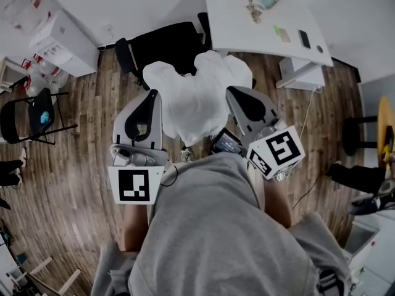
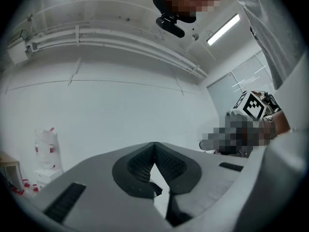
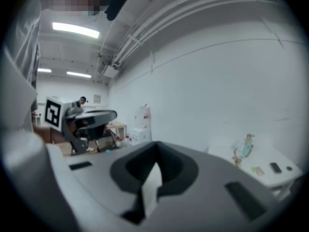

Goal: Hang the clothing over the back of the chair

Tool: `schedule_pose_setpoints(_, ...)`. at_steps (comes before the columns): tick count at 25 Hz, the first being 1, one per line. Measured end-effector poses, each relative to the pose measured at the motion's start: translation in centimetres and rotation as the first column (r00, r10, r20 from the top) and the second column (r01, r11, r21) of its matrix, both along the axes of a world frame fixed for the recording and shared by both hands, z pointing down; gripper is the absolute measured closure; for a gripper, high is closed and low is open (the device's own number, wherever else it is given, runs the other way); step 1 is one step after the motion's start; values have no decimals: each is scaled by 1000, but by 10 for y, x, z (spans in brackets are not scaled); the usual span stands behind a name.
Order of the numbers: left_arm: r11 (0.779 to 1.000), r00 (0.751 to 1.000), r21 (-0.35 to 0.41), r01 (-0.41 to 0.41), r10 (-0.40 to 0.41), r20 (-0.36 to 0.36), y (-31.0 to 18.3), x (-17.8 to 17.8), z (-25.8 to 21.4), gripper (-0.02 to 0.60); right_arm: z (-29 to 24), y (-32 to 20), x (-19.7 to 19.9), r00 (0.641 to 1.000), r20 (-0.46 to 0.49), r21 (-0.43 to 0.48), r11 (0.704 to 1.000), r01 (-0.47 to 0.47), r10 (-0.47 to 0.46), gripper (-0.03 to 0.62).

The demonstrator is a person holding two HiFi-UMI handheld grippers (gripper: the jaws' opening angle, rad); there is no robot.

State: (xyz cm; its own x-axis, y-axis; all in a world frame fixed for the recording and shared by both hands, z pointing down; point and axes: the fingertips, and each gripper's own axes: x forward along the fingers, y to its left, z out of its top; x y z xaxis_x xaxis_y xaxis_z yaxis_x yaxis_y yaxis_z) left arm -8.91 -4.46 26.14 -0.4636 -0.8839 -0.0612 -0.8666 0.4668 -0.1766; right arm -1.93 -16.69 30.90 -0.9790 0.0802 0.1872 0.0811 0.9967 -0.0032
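Both clenched on white clothing (image 1: 194,100): left tool (image 1: 152,94), right tool (image 1: 230,91), roughly level, seemingly above chair (image 1: 163,45)

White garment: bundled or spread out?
Spread out: the white garment stretches wide between the left gripper and right gripper, both shut on it.

No legible words or numbers; only square black-and-white markers (image 1: 136,185) on the left hand-held gripper (image 1: 152,95) and right hand-held gripper (image 1: 233,92)
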Motion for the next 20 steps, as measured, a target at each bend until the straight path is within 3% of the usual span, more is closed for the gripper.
schedule_pose_setpoints(9, 998, 996, 49, -30, 26, 84, 6, 19, -16, 551, -12, 6, 9, 999, 35, 29, 999, -18, 16, 560)
schedule_pose_setpoints(20, 998, 995, 45, -42, 38, 90, 14, 29, -15, 551, -16, 12, 19, 998, 56, 35, 999, -35, 33, 560)
